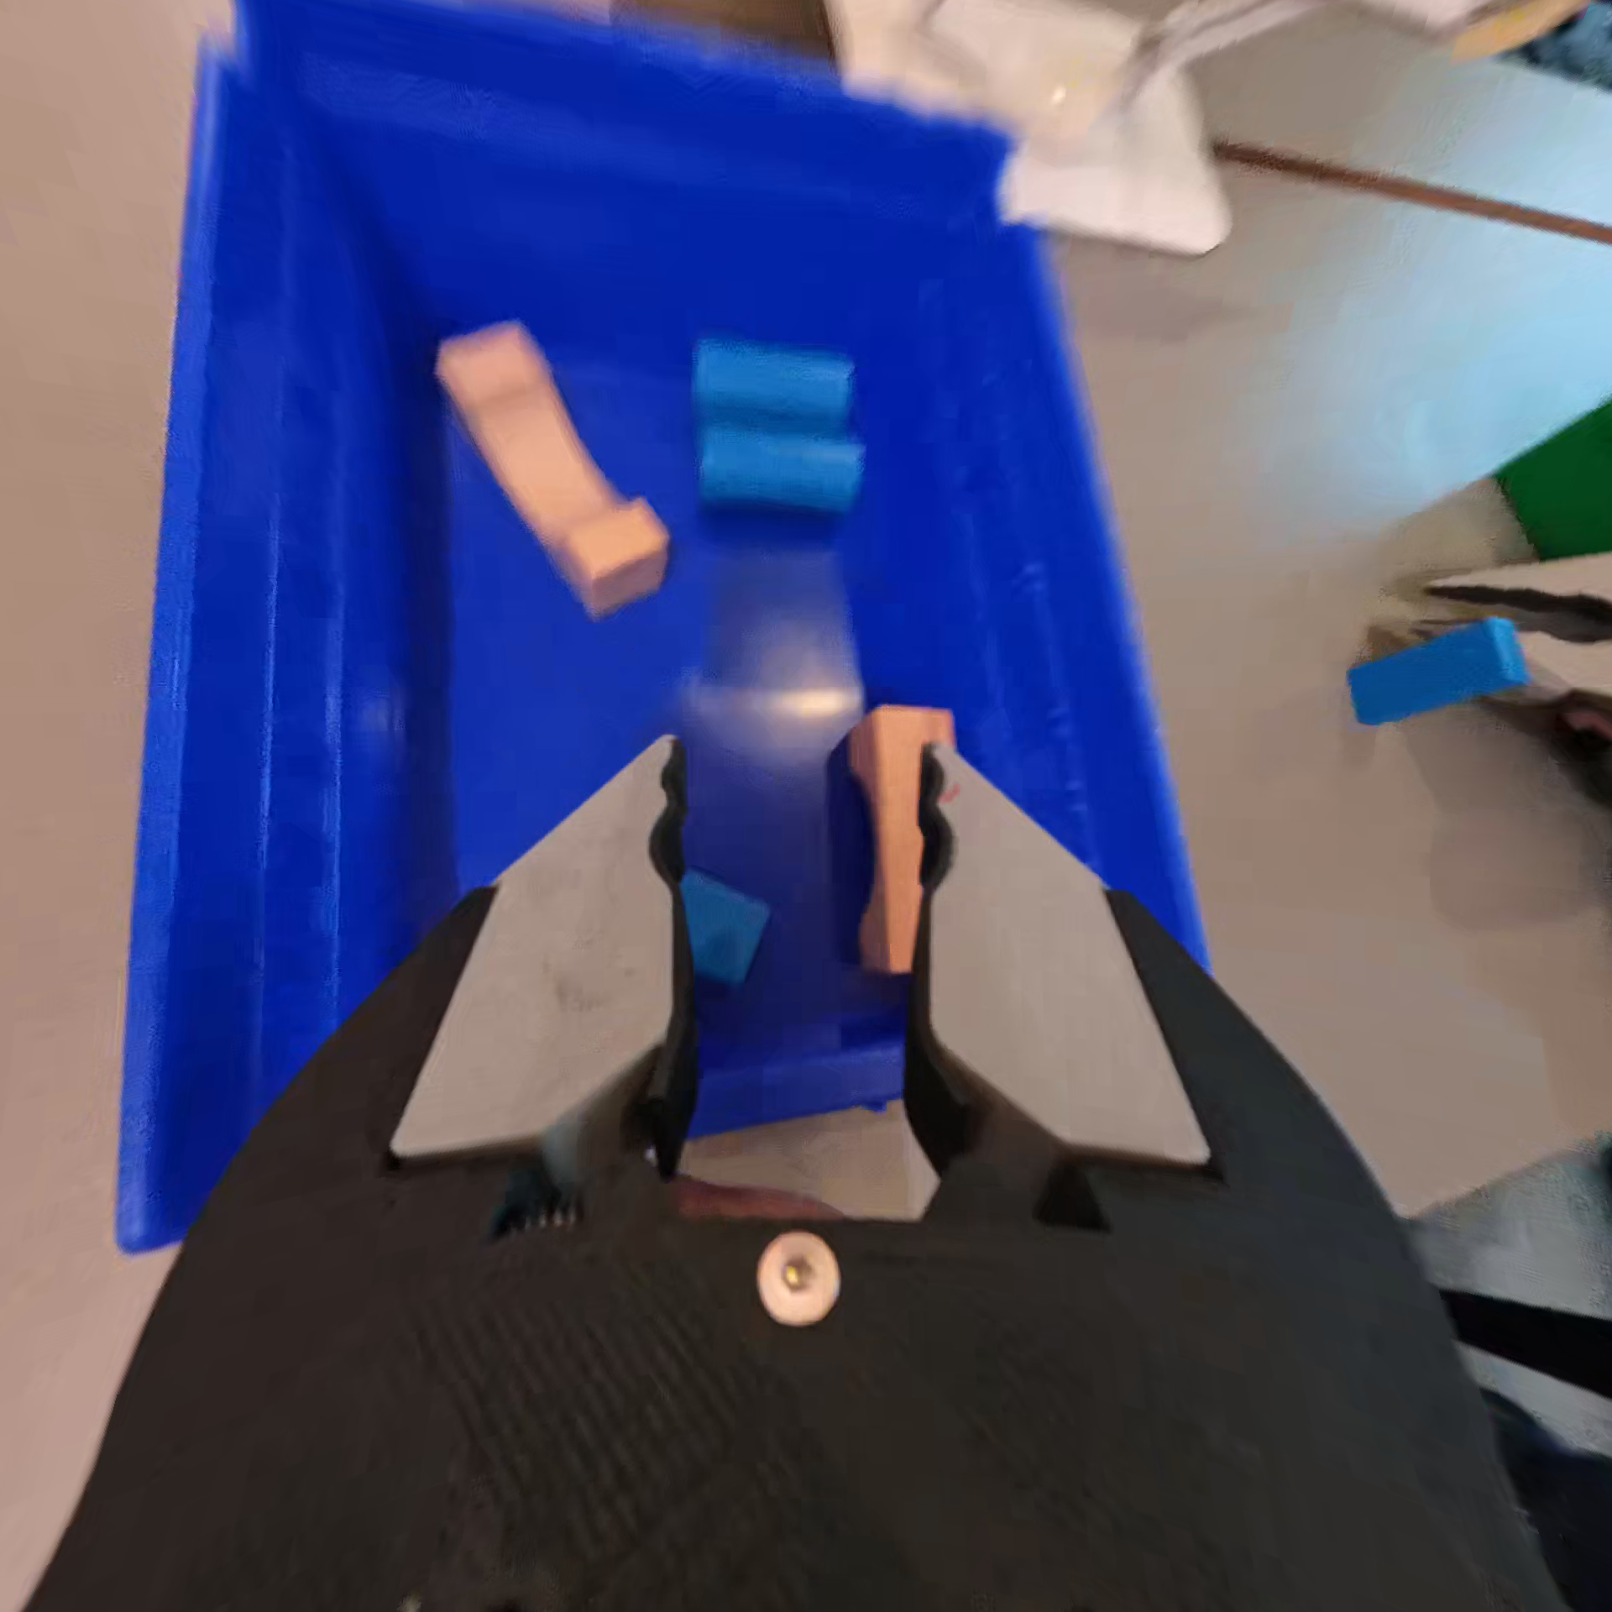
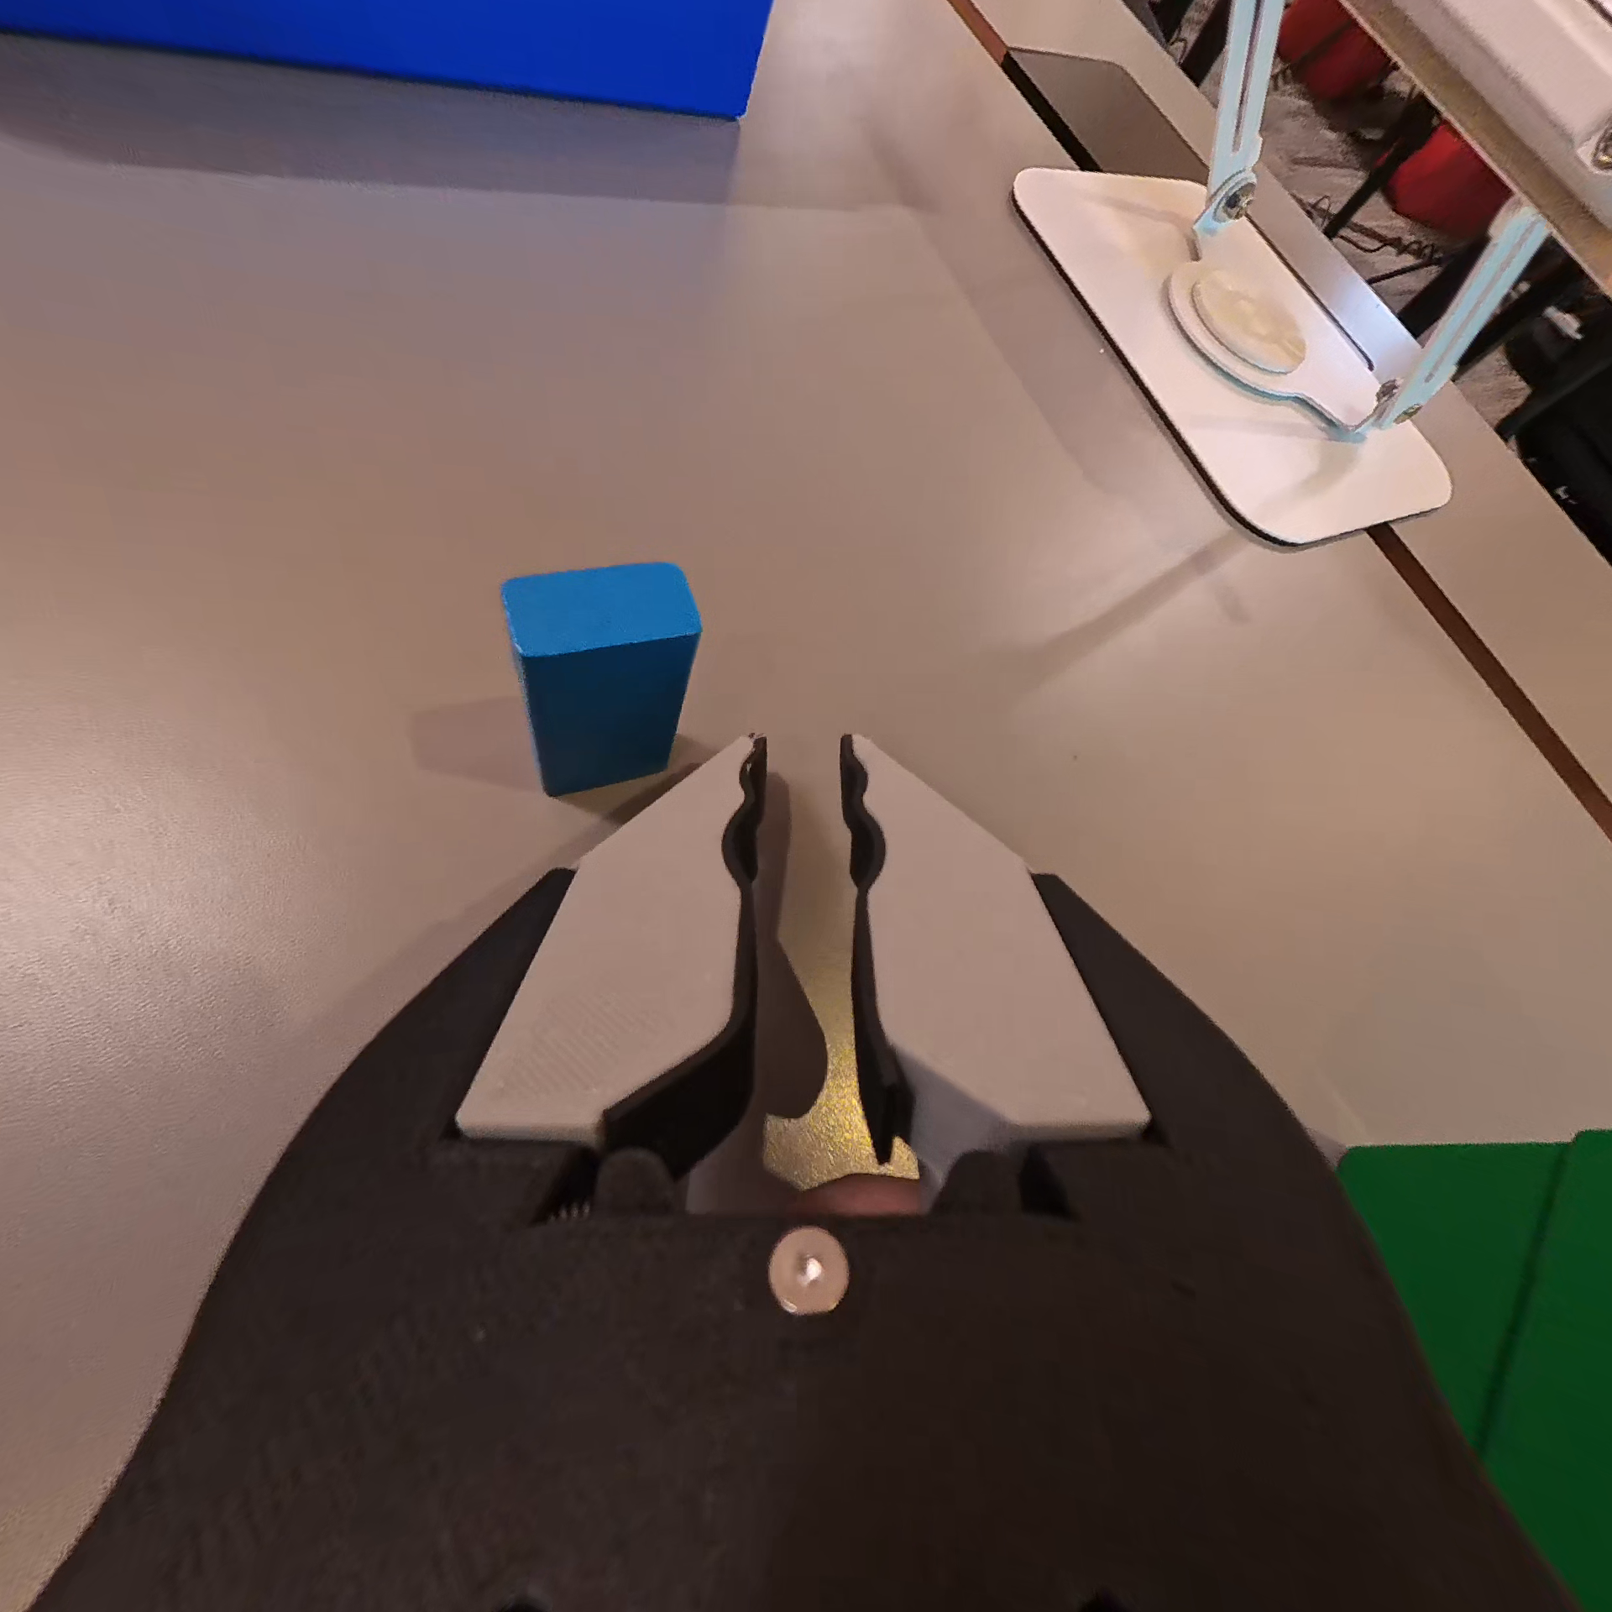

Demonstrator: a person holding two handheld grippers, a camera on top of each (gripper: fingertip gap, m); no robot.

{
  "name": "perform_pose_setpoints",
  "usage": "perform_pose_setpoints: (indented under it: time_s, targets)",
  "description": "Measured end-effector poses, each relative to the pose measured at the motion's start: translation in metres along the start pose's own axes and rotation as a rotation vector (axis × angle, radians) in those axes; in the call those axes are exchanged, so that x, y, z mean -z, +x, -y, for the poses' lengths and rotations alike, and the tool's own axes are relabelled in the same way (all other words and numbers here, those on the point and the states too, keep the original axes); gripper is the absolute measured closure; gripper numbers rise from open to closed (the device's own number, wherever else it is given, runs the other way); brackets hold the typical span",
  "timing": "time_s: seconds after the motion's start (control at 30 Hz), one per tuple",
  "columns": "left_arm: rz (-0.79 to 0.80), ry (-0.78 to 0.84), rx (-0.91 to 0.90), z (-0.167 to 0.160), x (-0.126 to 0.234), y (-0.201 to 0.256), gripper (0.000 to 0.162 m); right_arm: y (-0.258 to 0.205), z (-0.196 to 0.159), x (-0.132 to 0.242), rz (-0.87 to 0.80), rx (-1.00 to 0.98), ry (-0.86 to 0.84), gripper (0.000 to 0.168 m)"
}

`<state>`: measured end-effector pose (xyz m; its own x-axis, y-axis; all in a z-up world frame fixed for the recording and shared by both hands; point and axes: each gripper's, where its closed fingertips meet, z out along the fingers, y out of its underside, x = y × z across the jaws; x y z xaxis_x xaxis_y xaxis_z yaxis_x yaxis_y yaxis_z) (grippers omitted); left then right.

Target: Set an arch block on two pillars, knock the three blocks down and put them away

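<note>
Two arch blocks, one [image 1: 549,462] blurred, one [image 1: 890,837] half-hidden beside the spread left gripper [image 1: 801,759], lie in the blue bin [image 1: 262,698] with blue blocks [image 1: 776,427]; right gripper [image 2: 802,741], slightly parted, empty, near a blue pillar [image 2: 602,680] on the table [image 2: 349,392].

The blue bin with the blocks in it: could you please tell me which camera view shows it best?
The left wrist view: it looks down into the blue bin, so its walls, floor and the blocks inside show, though blurred. The right wrist view catches only a strip of its outer wall at the top edge, nothing of the inside.
</note>
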<state>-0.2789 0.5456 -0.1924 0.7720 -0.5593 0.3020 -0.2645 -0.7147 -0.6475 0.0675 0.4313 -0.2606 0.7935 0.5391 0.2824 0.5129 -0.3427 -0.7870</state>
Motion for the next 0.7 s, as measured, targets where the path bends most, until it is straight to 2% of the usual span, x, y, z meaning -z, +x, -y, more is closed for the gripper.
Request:
perform_pose_setpoints:
  time_s: [0.1, 0.13, 0.27, 0.4, 0.5, 0.63, 0.7]
  targets:
    - [0.130, -0.160, 0.122, -0.019, -0.009, -0.039, 0.109, -0.001, -0.001, -0.002, 0.001, 0.008, -0.015, 0.154]
    - [0.184, -0.198, 0.132, -0.023, -0.009, -0.049, 0.103, -0.002, -0.001, -0.002, 0.000, 0.011, -0.017, 0.154]
    - [0.264, -0.303, 0.071, -0.032, -0.009, -0.058, 0.091, -0.002, 0.000, 0.000, -0.006, 0.017, -0.009, 0.154]
    - [0.283, -0.409, 0.067, -0.051, -0.017, -0.058, 0.088, -0.001, 0.001, 0.001, -0.008, 0.020, -0.005, 0.153]
    - [0.247, -0.467, 0.099, -0.062, -0.026, -0.050, 0.091, -0.002, 0.002, 0.000, -0.009, 0.033, -0.010, 0.153]
    - [0.288, -0.533, 0.049, -0.068, -0.033, -0.048, 0.093, -0.001, 0.002, 0.002, -0.020, 0.044, -0.009, 0.153]
    - [0.294, -0.564, -0.008, -0.070, -0.037, -0.046, 0.104, 0.000, 0.003, 0.002, -0.022, 0.038, -0.005, 0.153]
